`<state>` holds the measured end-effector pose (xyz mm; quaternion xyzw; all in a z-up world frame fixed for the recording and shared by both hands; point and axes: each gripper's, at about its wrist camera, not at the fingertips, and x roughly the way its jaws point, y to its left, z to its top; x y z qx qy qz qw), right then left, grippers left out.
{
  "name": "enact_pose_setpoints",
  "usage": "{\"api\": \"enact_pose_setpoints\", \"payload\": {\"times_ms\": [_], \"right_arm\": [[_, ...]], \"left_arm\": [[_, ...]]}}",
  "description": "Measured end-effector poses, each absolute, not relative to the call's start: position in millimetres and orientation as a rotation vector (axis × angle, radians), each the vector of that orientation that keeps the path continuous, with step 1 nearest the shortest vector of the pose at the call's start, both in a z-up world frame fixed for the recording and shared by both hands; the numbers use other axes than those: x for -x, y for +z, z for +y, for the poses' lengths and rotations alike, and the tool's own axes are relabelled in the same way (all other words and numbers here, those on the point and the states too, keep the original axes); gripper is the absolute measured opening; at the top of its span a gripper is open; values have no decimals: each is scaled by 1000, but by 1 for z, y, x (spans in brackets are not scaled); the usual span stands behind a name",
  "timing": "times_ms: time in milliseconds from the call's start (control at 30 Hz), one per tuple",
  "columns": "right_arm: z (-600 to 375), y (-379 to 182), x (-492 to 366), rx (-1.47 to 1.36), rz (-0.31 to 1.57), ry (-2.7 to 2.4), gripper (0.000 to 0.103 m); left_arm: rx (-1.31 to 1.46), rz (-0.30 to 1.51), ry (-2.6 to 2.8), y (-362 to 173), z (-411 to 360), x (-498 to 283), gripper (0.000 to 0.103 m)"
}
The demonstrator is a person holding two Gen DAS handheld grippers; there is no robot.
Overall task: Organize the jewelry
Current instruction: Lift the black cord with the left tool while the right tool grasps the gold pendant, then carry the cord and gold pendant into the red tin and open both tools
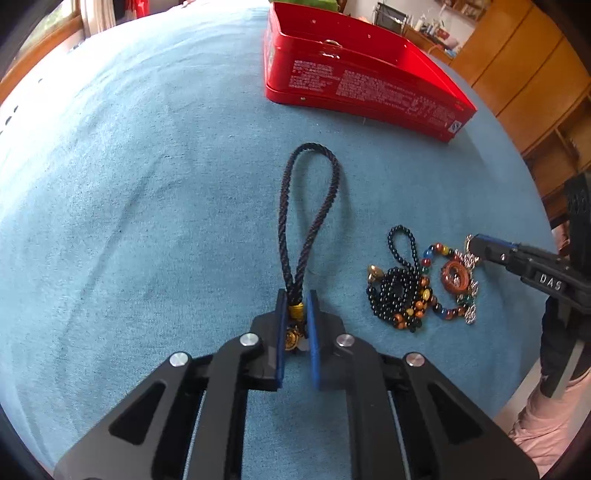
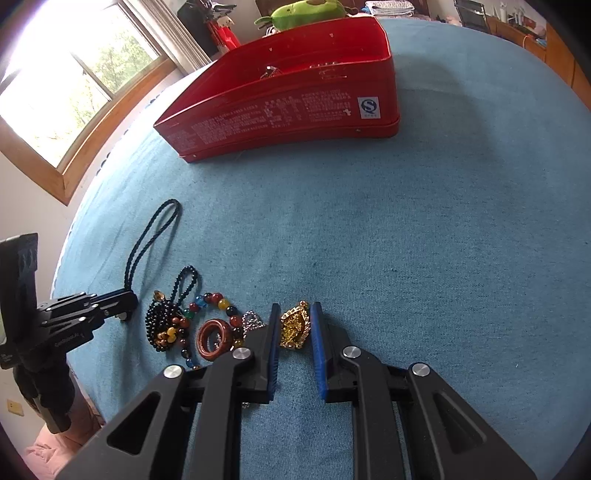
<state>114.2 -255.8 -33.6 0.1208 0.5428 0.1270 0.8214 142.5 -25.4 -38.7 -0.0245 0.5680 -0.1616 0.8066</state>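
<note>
A dark braided cord necklace (image 1: 306, 206) with a gold pendant lies on the blue cloth; my left gripper (image 1: 297, 301) is closed around its gold-wrapped end. It also shows in the right wrist view (image 2: 147, 236). A pile of bead bracelets (image 1: 413, 288), an orange-brown ring (image 1: 455, 276) and a silver chain lie to its right. My right gripper (image 2: 295, 314) straddles a gold pendant (image 2: 294, 326), its jaws a little apart on either side. An open red tin (image 1: 365, 77) stands further back and also shows in the right wrist view (image 2: 288, 107).
The blue cloth (image 1: 147, 184) covers a round table. A green plush toy (image 2: 306, 13) sits behind the tin. A window (image 2: 55, 85) is at the left, wooden cabinets (image 1: 524, 74) at the right.
</note>
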Motion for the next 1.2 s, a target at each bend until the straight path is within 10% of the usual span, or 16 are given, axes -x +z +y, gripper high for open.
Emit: {"api": "enact_pose_setpoints", "payload": {"times_ms": [1200], "right_arm": [[-266,81,-243,-325,897,294,14]], "left_arm": [[176,803,-401,104,-80,-267,7]]}}
